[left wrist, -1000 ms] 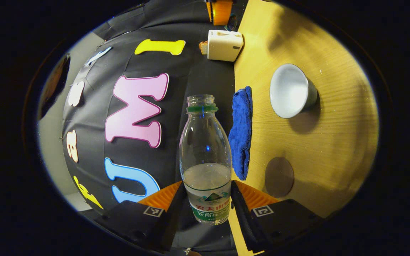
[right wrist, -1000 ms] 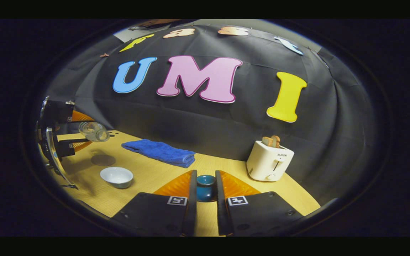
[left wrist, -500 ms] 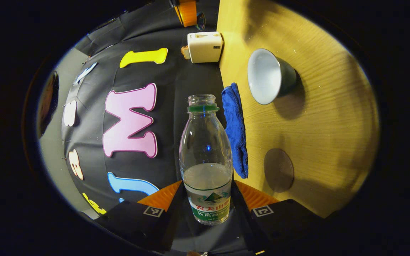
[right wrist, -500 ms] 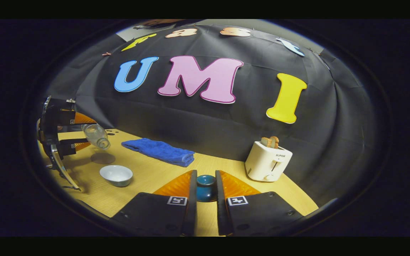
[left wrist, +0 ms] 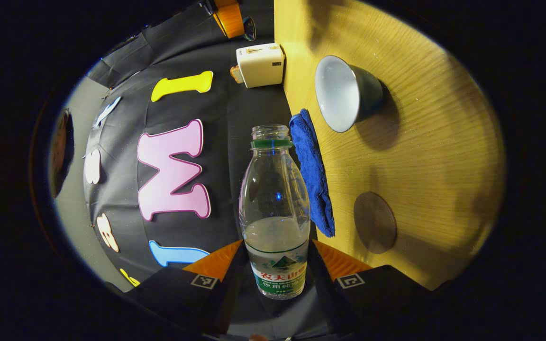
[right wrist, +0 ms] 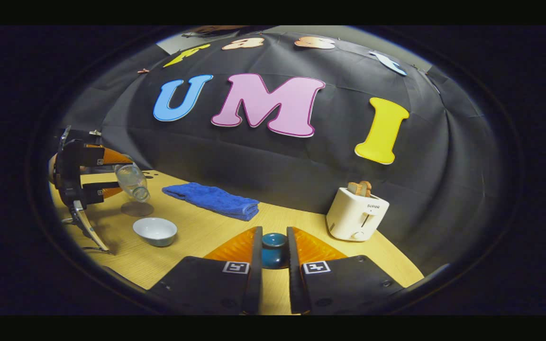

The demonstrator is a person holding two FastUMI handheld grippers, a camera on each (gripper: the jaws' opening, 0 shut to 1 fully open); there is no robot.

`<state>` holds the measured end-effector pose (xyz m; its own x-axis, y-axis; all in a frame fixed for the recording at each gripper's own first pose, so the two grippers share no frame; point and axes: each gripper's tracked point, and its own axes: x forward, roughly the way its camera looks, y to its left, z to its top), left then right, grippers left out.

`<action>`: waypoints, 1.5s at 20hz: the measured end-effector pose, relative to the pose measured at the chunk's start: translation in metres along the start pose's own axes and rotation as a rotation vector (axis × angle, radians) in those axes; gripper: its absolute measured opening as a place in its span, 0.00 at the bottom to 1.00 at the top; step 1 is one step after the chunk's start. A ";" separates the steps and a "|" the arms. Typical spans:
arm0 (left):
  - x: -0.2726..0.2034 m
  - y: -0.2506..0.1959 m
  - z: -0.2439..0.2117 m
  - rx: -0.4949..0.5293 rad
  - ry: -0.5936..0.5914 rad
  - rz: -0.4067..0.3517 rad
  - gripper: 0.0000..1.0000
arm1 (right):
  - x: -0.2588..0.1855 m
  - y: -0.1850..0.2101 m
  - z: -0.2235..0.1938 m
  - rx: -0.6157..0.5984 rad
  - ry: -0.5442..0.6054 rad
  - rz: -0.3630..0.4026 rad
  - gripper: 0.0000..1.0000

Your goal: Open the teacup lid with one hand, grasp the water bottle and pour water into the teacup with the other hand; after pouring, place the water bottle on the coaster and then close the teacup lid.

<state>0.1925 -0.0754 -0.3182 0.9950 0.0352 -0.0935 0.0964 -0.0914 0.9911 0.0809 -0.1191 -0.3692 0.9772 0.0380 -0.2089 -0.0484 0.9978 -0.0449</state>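
My left gripper (left wrist: 275, 246) is shut on the lower body of a clear, uncapped water bottle (left wrist: 275, 189) that is about a third full. In the right gripper view the bottle (right wrist: 133, 182) hangs tilted, neck down, above and left of the open teacup (right wrist: 155, 231). No stream of water is visible. The teacup (left wrist: 344, 92), white inside and dark outside, stands on the wooden table. A round brown coaster (left wrist: 375, 222) lies bare beside it. My right gripper (right wrist: 273, 234) is shut on the blue teacup lid (right wrist: 274, 248), held above the table.
A folded blue towel (right wrist: 213, 201) lies along the back of the table (right wrist: 197, 237). A white toaster (right wrist: 357, 215) with toast in it stands at the back right. The left gripper (right wrist: 112, 174) and its frame hang over the table's left end.
The left gripper has tipped the bottle's neck further down and moved it closer to the teacup. The right gripper has stayed still with the lid.
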 end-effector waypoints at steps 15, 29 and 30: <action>0.006 0.011 -0.001 0.081 -0.035 0.047 0.76 | -0.004 -0.006 0.001 0.000 -0.005 -0.009 0.31; 0.017 0.030 0.000 0.193 -0.095 0.125 0.76 | -0.006 -0.012 0.005 0.000 -0.020 -0.015 0.22; 0.016 0.032 0.001 0.197 -0.098 0.135 0.76 | -0.006 -0.011 0.005 0.000 -0.019 -0.016 0.26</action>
<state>0.2114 -0.0785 -0.2883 0.9961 -0.0861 0.0202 -0.0437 -0.2813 0.9586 0.0769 -0.1303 -0.3630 0.9817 0.0231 -0.1891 -0.0328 0.9983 -0.0481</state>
